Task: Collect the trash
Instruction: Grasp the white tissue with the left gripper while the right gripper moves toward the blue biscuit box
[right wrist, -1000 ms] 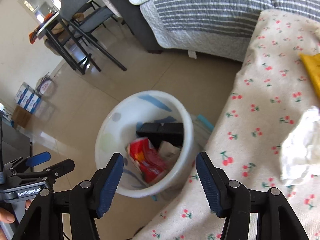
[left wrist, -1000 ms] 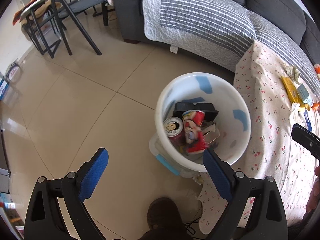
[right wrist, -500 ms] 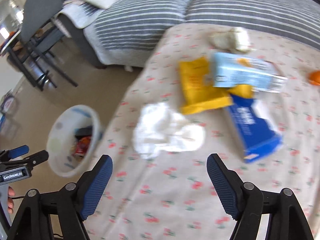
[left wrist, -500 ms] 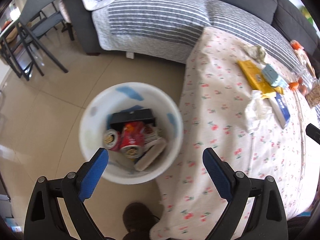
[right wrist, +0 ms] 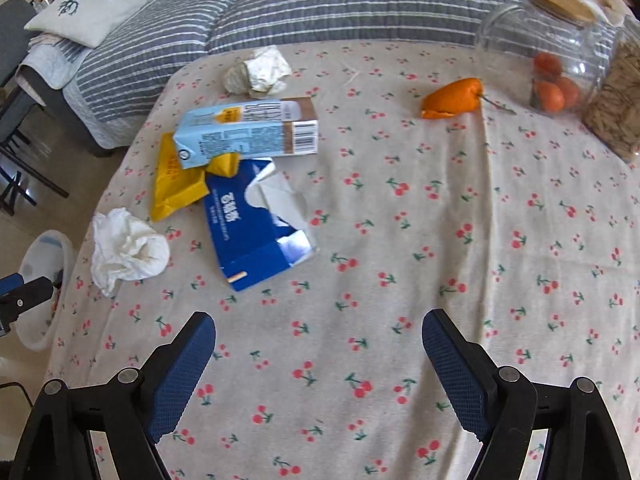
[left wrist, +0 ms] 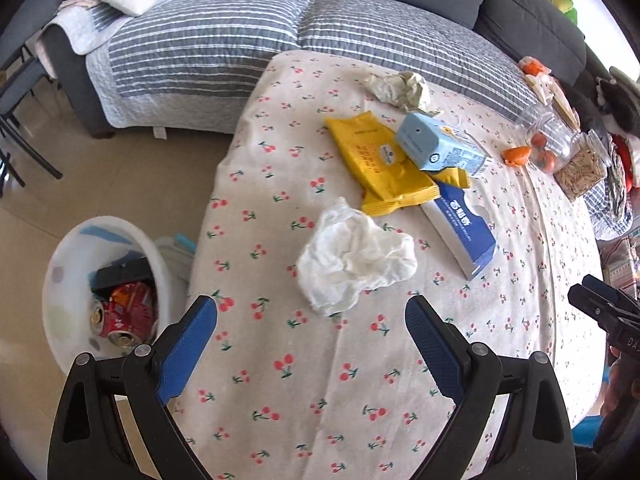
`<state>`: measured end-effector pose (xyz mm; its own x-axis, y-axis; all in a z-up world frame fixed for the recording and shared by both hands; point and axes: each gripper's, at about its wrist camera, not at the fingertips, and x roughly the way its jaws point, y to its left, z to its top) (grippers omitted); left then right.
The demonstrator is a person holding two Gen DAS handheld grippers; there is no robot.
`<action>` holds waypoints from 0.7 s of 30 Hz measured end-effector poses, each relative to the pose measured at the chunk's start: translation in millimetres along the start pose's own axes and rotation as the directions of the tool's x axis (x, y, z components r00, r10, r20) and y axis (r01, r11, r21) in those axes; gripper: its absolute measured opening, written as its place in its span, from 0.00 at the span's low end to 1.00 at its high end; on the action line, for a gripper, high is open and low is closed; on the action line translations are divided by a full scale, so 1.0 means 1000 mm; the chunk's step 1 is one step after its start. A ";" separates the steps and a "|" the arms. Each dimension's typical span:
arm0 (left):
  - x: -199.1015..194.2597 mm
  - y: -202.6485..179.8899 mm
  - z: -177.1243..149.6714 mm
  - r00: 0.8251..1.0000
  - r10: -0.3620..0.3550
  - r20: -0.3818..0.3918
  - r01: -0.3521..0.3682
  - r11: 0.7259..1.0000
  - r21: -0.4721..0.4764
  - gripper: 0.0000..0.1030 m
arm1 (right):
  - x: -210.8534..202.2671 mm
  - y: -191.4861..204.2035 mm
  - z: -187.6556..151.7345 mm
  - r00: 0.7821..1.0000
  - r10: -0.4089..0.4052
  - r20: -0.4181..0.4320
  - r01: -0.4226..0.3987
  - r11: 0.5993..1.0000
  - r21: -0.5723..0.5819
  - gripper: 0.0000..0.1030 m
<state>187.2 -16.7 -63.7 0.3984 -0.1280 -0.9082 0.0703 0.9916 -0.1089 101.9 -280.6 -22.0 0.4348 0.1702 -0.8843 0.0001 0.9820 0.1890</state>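
Note:
Trash lies on the cherry-print tablecloth [left wrist: 304,380]: a crumpled white tissue [left wrist: 354,258] [right wrist: 126,246], a yellow wrapper [left wrist: 380,164] [right wrist: 174,184], a light blue carton [left wrist: 440,146] [right wrist: 248,132], a torn blue box [left wrist: 464,232] [right wrist: 256,232], a crumpled greyish paper [left wrist: 400,88] [right wrist: 260,70] and an orange peel [right wrist: 454,98]. A white bin [left wrist: 64,264] on the floor at the left holds cans and packets. My left gripper [left wrist: 311,330] is open and empty, just short of the tissue. My right gripper [right wrist: 319,338] is open and empty above bare cloth.
Glass jars [right wrist: 548,60] with oranges and seeds stand at the table's far right. A grey sofa with a striped cover [left wrist: 280,32] runs behind the table. Chair legs [left wrist: 16,128] stand at the left on the tiled floor.
Both grippers swung from above the bin to over the table. The bin slid to the left edge of both views; the trash on the cloth came into view. Both stay open.

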 end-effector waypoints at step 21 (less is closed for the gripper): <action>0.056 -0.034 0.012 0.994 -0.104 -0.035 0.103 0.994 -0.021 0.41 | 0.007 -0.062 -0.006 0.997 -0.058 -0.057 0.063 0.993 0.096 0.86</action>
<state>218.5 -57.9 -106.0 0.3572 -0.2292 -0.9055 0.0915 0.9734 -0.2103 99.8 -340.0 -42.7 0.3823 0.1175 -0.9165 0.1137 0.9784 0.1729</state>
